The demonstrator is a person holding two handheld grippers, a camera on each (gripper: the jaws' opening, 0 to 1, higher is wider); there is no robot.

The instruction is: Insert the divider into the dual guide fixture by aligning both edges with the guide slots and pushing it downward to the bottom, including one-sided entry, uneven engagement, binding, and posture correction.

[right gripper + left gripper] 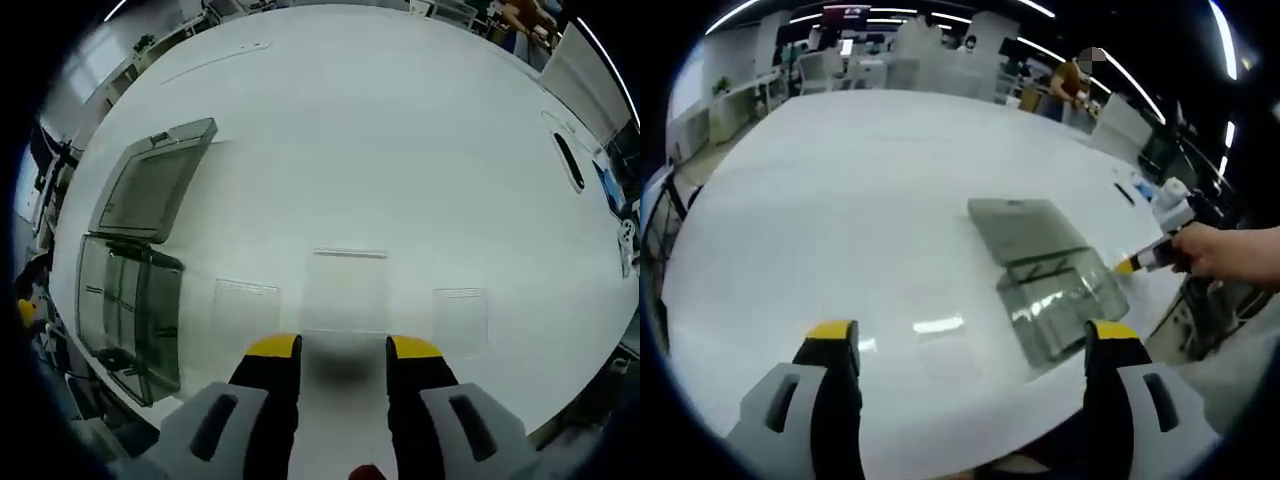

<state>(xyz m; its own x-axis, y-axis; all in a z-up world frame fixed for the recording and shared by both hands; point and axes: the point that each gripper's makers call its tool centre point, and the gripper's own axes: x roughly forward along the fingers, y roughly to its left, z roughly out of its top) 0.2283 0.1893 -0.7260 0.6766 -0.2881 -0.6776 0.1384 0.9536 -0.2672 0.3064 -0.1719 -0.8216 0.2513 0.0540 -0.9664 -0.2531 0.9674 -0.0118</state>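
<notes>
Here, your left gripper (972,342) shows in the left gripper view with its yellow-tipped black jaws spread wide apart and nothing between them, hovering above the large white table (860,200). Ahead and to the right of those jaws lies the smoky translucent plastic box with an open hinged lid (1045,275), its inner walls carrying the guide slots; the lid lies flat on the table on the far side of the box. At the right edge of that view, a hand (1230,250) holds your right gripper (1124,266), whose yellow tip sits just beside the box's right side. In the right gripper view, your right gripper (342,346) has its jaws parted with a moderate gap, empty, and directly ahead of them rests a clear rectangular plastic divider sheet (346,290) flat on the table (400,130). Two smaller clear rectangular sheets (245,305) lie on either side of it, apart from one another. The same box (130,300) appears at the left of this view, near the table's edge, its lid (155,180) open beyond it.
</notes>
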